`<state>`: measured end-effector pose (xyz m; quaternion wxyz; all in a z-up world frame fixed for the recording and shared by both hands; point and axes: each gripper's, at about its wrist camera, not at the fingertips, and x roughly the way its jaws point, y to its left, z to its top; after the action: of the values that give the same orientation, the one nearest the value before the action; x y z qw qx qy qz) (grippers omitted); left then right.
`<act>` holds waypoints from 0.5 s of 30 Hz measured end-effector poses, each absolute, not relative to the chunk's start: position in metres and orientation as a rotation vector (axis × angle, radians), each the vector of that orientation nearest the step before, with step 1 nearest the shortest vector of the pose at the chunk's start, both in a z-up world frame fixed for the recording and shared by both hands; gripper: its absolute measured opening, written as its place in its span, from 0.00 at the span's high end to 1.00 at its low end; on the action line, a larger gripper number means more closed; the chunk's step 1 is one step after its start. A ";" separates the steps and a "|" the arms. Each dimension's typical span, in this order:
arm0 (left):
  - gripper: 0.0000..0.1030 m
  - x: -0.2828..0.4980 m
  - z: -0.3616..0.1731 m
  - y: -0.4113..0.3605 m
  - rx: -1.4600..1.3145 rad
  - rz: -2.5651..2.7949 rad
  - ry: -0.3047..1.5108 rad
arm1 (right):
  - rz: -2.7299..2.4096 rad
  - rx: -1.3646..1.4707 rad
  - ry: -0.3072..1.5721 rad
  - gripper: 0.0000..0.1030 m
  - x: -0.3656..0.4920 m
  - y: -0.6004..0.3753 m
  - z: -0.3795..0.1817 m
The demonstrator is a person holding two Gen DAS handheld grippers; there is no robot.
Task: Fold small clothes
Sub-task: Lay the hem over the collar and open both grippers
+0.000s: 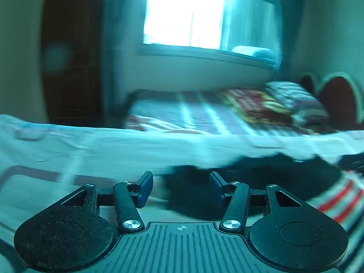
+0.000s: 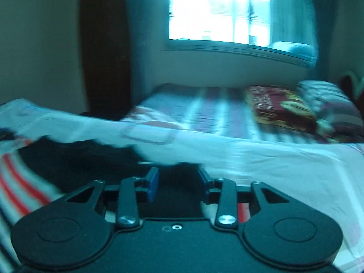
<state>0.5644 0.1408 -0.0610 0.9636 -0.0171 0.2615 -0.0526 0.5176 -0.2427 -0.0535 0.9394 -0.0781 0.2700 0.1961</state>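
Note:
A dark small garment (image 1: 261,179) lies on a white sheet (image 1: 113,150), ahead and right of my left gripper (image 1: 181,182). That gripper is open and empty, its blue pads low over the sheet at the garment's left edge. In the right wrist view the same dark garment (image 2: 86,159) lies ahead and to the left. My right gripper (image 2: 178,178) is open and empty, its pads over the garment's right end. A striped red, white and dark cloth (image 1: 341,202) lies beside the garment, also in the right wrist view (image 2: 20,182). Both views are blurred.
A bed with a striped cover (image 1: 193,113) stands beyond the sheet. A patterned red blanket (image 1: 254,104) and a pillow (image 1: 295,100) lie on it. A bright window (image 1: 186,11) is in the far wall and a dark wardrobe (image 1: 70,56) at the left.

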 end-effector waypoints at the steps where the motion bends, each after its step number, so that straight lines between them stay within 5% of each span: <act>1: 0.41 0.567 -0.063 0.119 -0.005 -0.168 0.540 | 0.430 -0.199 0.554 0.62 0.515 -0.224 -0.058; 3: 0.32 0.575 -0.069 0.081 0.047 -0.228 0.539 | 0.438 -0.275 0.551 0.56 0.519 -0.190 -0.067; 8: 0.31 0.610 -0.096 0.057 0.054 -0.227 0.673 | 0.447 -0.280 0.664 0.56 0.548 -0.164 -0.090; 15: 0.27 0.576 -0.104 0.125 0.143 -0.110 0.629 | 0.277 -0.241 0.658 0.51 0.540 -0.259 -0.088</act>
<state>0.5759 0.1246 -0.1041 0.9469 0.0702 0.3090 -0.0542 0.5404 -0.2591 -0.0885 0.9298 -0.1176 0.3214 0.1354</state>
